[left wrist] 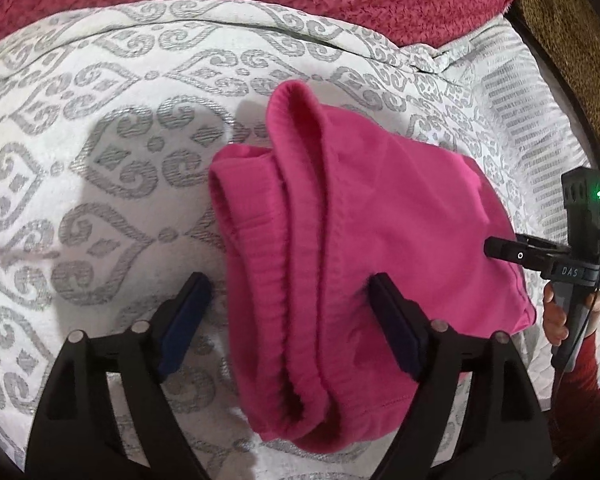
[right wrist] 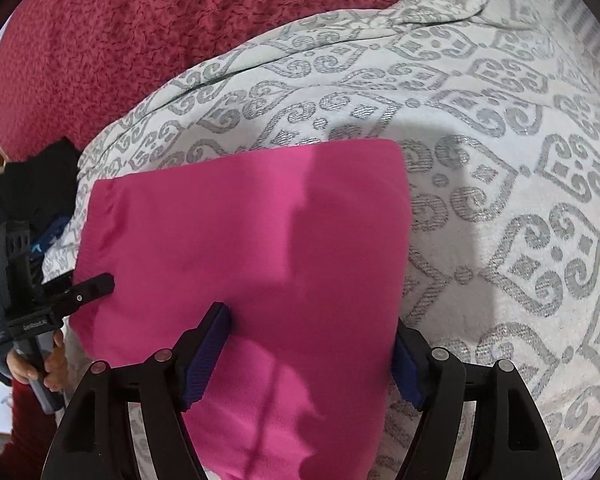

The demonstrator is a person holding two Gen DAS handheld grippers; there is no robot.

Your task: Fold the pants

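Left gripper (left wrist: pixel 288 300) first: from its wrist camera I see the jaws spread wide, angled steeply down, with the ribbed waistband end of the pink pants (left wrist: pixel 340 248) lying between the pads and neither pad pressing it. The folded bundle sits on the white and grey patterned bedspread (left wrist: pixel 100 140), its long axis running from near my camera up and away, with the rolled waistband along its left edge. At the right edge the right gripper (left wrist: pixel 500 254) pokes in over the fabric, a hand (left wrist: pixel 556 316) on its handle.

Right wrist view now: right gripper (right wrist: pixel 312 344) is also parted, tilted down over the smooth folded side of the pants (right wrist: pixel 260 240), the cloth loose between the pads. Left gripper (right wrist: pixel 94 286) reaches in from the left, held by a hand (right wrist: pixel 32 368). A dark red fuzzy blanket (right wrist: pixel 140 40) lies beyond.
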